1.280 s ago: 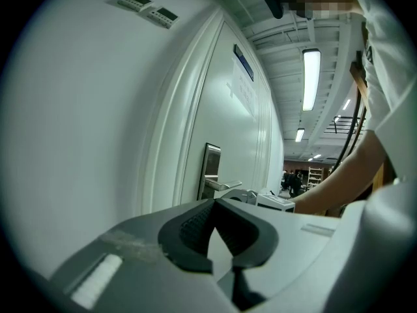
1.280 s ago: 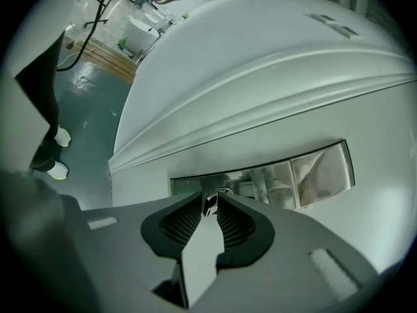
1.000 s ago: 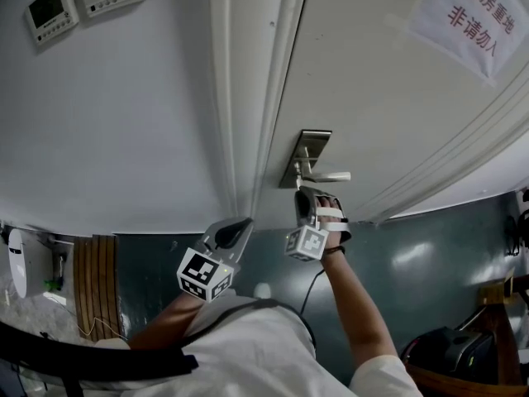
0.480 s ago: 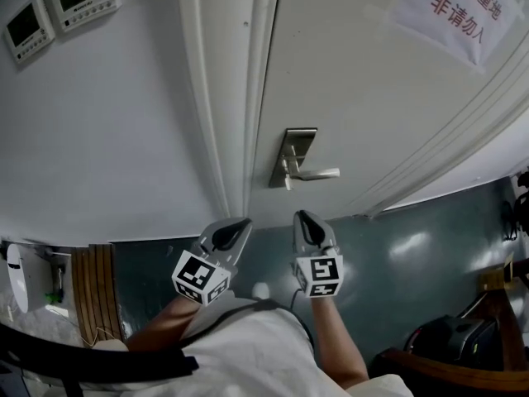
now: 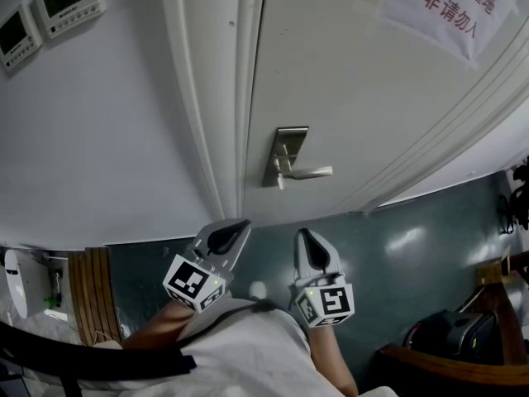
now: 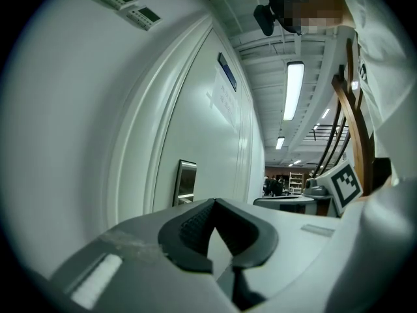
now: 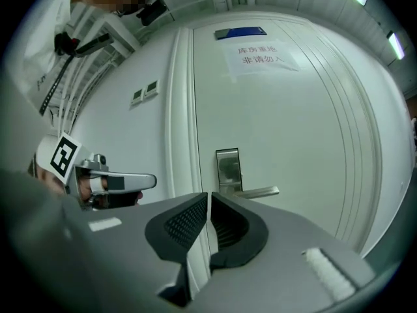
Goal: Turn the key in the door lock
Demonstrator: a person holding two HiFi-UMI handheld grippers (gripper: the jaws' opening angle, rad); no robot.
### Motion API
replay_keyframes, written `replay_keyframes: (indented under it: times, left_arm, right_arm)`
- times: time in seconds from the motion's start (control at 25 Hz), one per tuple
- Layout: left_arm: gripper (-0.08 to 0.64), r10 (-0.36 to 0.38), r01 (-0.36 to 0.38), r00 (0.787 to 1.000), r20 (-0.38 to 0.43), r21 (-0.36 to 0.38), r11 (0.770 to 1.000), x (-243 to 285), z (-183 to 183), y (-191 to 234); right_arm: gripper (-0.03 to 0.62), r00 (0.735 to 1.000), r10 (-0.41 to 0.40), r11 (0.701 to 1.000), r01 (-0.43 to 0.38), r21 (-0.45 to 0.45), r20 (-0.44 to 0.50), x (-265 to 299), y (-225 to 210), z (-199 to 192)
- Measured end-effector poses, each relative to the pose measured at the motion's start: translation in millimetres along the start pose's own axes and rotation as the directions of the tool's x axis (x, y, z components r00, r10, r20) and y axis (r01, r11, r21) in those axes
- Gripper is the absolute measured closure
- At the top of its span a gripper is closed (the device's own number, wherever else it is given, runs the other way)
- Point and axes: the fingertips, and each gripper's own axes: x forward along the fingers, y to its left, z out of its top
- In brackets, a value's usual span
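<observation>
Door lock [image 5: 285, 151] sits at the left edge of the white door [image 5: 372, 106]. It is a tall upright metal plate, and its lever handle [image 5: 312, 172] runs sideways to the right of it. Under the lever's root pokes a small stub that I take for the key [image 5: 280, 184], though it is too small to be sure.

Both grippers hang well below the lock, apart from the door. The right gripper [image 5: 304, 236] lies almost straight beneath the lock and looks the nearer. Its jaws have just been closing and stand all but together, with nothing between them. The left gripper [image 5: 240, 224] is below and left of the lock, under the door frame [image 5: 223, 98], its jaws also together and empty.

The right gripper view faces the lock squarely, yet its own jaws cover the spot under the lever. Only the head view shows that stub. The left gripper view catches the lock merely edge-on.
</observation>
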Motion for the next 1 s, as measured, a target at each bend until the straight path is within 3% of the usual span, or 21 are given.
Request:
replay_keyframes:
  times: [1.0]
  left_arm:
    - [0.557, 0.051, -0.052, 0.999, 0.01, 0.004, 0.999, -19, 0, 2]
  right_arm:
    - [0.584, 0.999, 0.049, 0.997, -0.05, -0.059, -0.02, 2, 19, 1]
